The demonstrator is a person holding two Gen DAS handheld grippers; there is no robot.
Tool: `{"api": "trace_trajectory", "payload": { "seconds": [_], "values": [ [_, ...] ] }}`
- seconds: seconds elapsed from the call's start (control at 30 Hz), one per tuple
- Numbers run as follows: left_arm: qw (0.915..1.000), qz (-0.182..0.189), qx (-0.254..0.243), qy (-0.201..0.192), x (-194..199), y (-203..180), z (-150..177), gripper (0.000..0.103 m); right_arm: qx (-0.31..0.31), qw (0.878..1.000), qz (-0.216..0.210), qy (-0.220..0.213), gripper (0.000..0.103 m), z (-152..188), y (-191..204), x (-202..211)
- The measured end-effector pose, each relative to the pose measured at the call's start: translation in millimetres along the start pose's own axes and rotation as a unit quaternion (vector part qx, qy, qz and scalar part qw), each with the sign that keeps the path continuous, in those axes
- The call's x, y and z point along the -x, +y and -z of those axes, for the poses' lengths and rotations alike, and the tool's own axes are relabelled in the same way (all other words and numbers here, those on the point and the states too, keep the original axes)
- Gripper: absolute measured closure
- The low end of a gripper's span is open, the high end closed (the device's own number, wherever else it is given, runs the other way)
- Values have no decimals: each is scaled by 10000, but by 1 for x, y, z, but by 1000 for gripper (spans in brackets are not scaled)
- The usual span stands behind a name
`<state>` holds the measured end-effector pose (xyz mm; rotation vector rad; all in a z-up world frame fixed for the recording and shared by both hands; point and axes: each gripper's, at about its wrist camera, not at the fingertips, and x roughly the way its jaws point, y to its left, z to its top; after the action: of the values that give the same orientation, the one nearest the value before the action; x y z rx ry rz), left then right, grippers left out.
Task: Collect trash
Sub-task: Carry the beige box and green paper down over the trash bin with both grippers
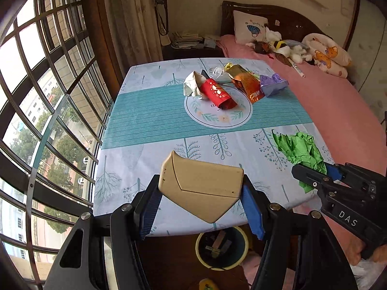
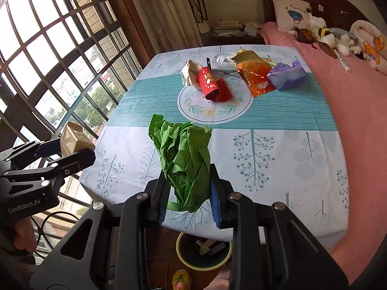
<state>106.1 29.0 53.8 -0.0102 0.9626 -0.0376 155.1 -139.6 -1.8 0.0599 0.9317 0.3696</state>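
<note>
Tan carton (image 1: pixel 200 188) clamped in left gripper (image 1: pixel 202 207), green paper (image 2: pixel 186 166) in right gripper (image 2: pixel 191 200), bin (image 2: pixel 204 251) below (table (image 2: pixel 278 169) edge betw.), wrappers (image 2: pixel 251 75) further back.

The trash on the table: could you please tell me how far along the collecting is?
Done: the bin below the table edge already holds some scraps. In hand: the left gripper clamps a tan carton; the right gripper clamps crumpled green paper. Left: the red packet, orange wrapper, purple bag and clear cup.
</note>
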Motion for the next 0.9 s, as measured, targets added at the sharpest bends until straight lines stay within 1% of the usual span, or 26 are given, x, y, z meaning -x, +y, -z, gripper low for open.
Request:
{"api": "trace_trajectory", "payload": {
  "seconds": [0.23,0.4,0.6,0.8,0.9],
  "values": [
    [9993,222,-287,61,27,10,56,40,-344,9991,256,-28,77,66,24,36],
    [9980,371,-395,338,28,10,97,40,-594,9972,387,245,77,110,29,42],
    [9950,487,-456,743,5,-6,137,40,-733,9941,509,616,77,155,27,35],
    [9898,504,-699,1130,-35,-36,179,40,-1026,9869,514,1139,77,206,10,5],
    [9865,540,-739,1356,-63,-51,201,40,-1181,9825,541,1334,77,230,0,-13]
  ]
}}
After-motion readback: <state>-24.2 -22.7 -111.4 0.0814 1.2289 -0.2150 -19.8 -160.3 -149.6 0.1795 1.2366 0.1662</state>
